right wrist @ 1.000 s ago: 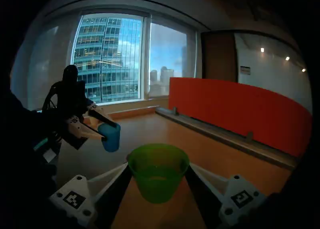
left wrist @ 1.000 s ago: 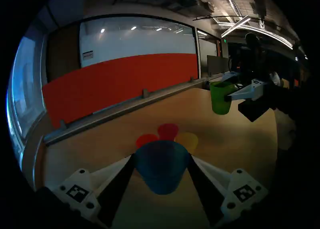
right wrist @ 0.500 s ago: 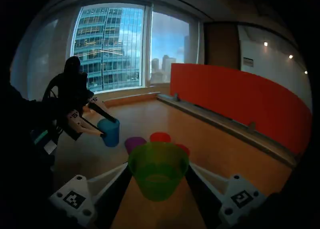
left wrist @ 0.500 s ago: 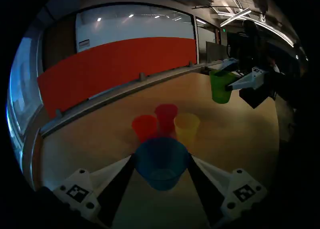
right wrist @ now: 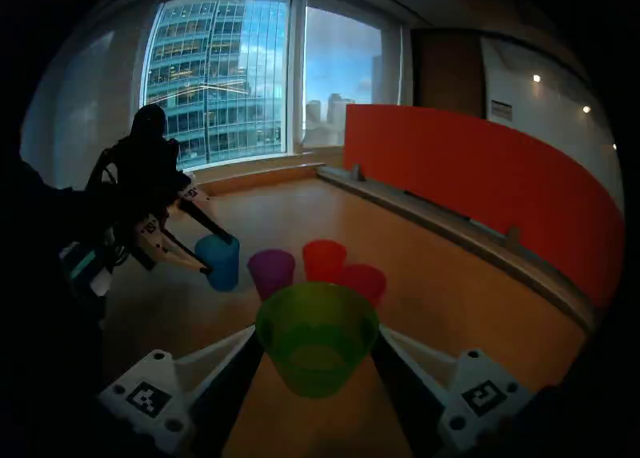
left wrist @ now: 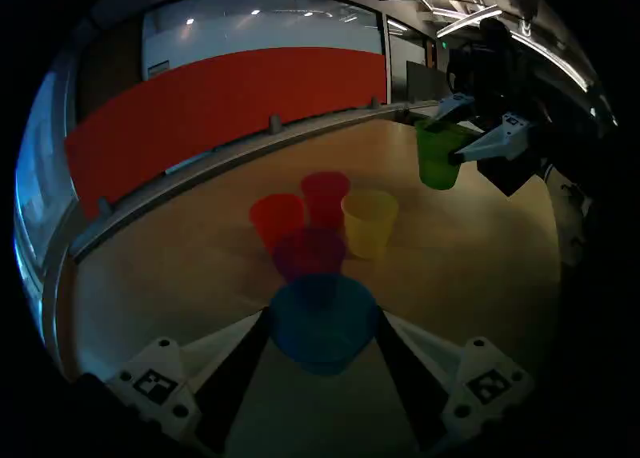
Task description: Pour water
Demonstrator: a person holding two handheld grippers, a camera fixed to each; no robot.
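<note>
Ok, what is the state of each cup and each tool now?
Blue cup, upright, gripped.
Green cup, upright, gripped.
Left tool, shut on blue cup.
Right tool, shut on green cup.
Orange cup, upright on table.
Red cup, upright on table.
Yellow cup, upright on table.
Purple cup, upright on table.

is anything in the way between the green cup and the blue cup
Yes: a purple cup, yellow cup, orange cup and red cup stand on the table between the blue cup and the green cup.
</note>
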